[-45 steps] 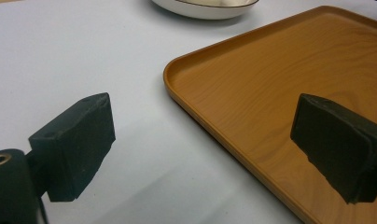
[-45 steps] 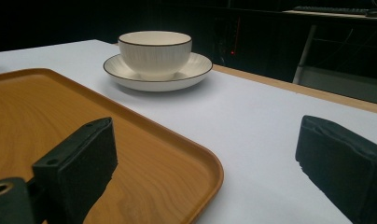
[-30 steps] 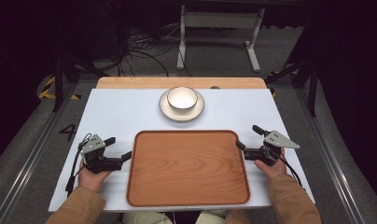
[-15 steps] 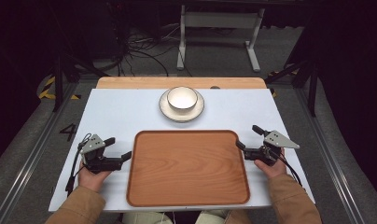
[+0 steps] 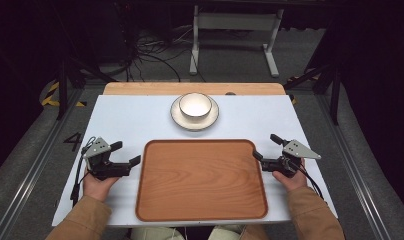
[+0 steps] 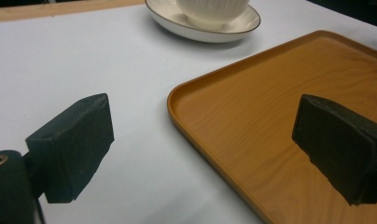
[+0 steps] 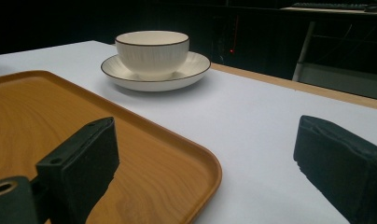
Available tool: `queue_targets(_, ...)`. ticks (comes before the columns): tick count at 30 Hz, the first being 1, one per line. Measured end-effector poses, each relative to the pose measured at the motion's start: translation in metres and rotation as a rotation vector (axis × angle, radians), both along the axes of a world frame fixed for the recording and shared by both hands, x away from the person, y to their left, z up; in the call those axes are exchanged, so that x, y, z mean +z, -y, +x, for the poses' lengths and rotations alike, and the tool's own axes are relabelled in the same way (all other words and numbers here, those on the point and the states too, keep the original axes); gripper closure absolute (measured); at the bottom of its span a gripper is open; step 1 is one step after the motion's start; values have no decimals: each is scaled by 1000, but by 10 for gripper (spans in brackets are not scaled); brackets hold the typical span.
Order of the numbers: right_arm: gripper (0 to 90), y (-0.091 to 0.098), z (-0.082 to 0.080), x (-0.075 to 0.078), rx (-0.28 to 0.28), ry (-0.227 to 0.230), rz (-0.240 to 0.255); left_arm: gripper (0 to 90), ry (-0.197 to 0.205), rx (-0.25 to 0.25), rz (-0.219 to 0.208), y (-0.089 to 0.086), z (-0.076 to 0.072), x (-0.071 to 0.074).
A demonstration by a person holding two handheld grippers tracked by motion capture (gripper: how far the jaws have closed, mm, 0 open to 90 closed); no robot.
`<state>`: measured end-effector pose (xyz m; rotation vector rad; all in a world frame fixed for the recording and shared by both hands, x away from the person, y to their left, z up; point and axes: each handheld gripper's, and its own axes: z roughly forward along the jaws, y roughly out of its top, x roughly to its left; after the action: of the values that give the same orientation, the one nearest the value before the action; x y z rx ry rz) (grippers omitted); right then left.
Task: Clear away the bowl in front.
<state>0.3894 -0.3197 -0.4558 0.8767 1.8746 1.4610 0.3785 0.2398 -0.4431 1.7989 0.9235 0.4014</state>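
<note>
At nine o'clock the left tongs (image 5: 121, 159) gaped wide, empty, beside the rectangular wooden tray (image 5: 201, 179) lying mid-surface; stiff and light, probably best gripped by its raised rim. The right tongs (image 5: 266, 152), at three o'clock, likewise gaped empty.

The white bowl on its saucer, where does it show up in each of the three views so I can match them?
High view: the white bowl sits on its saucer at top centre, beyond the wooden tray.
Left gripper view: top edge, right of centre, bowl cut off by the frame.
Right gripper view: upper left of centre, whole bowl.
Shared landmark: the wooden tray's rounded far corners, nearest the saucer.
</note>
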Motion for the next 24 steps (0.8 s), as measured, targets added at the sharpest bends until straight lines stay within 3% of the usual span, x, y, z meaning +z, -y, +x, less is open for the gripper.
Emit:
queue_targets(17,67,0,0,0,-1,-1,0,65,38,-35,-42,11,11,35)
queue_targets(24,67,0,0,0,0,-1,0,66,64,-56,-34,21,17,50)
